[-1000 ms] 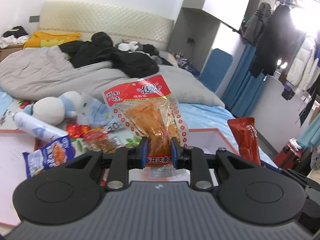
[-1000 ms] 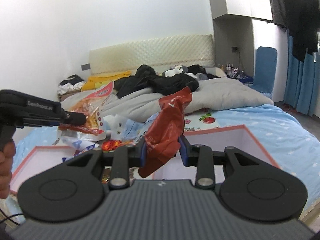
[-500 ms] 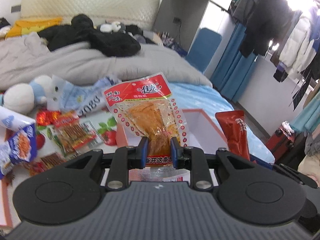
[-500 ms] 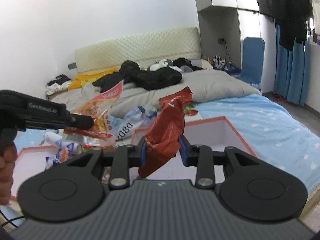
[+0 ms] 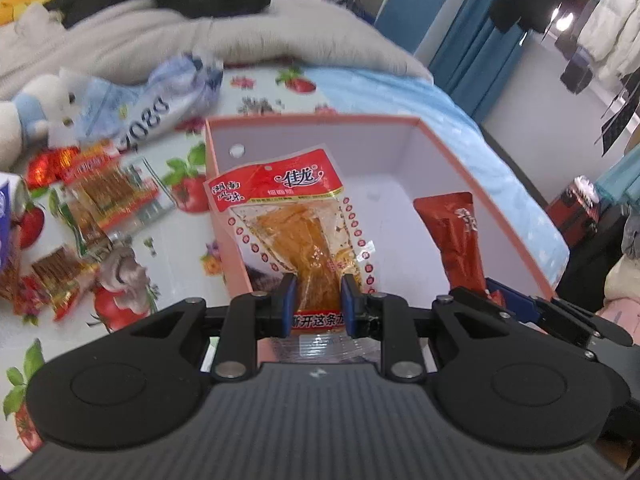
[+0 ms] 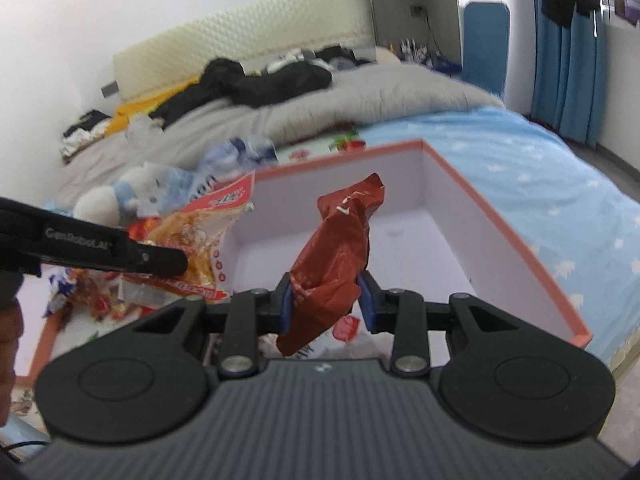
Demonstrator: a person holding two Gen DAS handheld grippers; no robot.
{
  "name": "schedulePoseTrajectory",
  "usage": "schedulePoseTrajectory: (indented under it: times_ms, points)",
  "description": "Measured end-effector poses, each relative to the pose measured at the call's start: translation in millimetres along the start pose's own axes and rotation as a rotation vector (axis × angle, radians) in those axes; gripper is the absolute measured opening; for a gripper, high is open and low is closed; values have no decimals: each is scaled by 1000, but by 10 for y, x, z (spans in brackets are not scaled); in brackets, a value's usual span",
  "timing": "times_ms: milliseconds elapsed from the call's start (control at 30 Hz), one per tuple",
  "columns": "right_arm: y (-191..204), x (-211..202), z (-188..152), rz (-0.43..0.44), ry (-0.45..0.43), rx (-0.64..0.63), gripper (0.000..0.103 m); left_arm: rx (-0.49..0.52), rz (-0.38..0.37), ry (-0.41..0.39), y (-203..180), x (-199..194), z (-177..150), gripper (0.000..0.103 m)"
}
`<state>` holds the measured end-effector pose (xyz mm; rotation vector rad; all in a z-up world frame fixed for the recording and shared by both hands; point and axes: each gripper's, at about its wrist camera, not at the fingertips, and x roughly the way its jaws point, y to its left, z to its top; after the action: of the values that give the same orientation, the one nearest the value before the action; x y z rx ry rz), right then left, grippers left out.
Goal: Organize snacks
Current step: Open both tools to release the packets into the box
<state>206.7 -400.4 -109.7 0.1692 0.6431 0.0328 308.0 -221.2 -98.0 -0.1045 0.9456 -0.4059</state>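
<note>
The left wrist view looks down into the pink-rimmed box (image 5: 520,236) on the bed, where the left gripper (image 5: 317,300) is clamped on the lower end of a clear packet with a red header (image 5: 296,216), holding it over the box's left wall. Only this view shows the loose snack packs (image 5: 104,196) spread on the strawberry-print sheet (image 5: 180,240) to the left of the box, along with the round hole in the box's back wall. The right wrist view shows instead the right gripper (image 6: 325,300) pinching a crumpled dark red pouch (image 6: 340,248) above the box interior (image 6: 500,220), with the headboard (image 6: 240,40) and grey duvet (image 6: 380,96) beyond. A plush toy (image 6: 120,196) lies behind the snacks. In the left view that pouch (image 5: 456,236) is partly cut off by the gripper body. The right view is blurred, so the pouch's lettering cannot be read.
</note>
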Motion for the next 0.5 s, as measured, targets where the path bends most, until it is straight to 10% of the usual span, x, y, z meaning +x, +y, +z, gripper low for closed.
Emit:
schedulePoseTrajectory:
  times_ms: [267, 400, 500]
  points:
    - [17, 246, -91, -12, 78, -3, 39, -3, 10, 35, 80, 178, -59, 38]
    - [15, 283, -89, -32, 78, 7, 66, 6, -15, 28, 85, 150, -38, 49]
    - [19, 265, -78, -21, 69, 18, 66, 16, -9, 6, 57, 75, -14, 52]
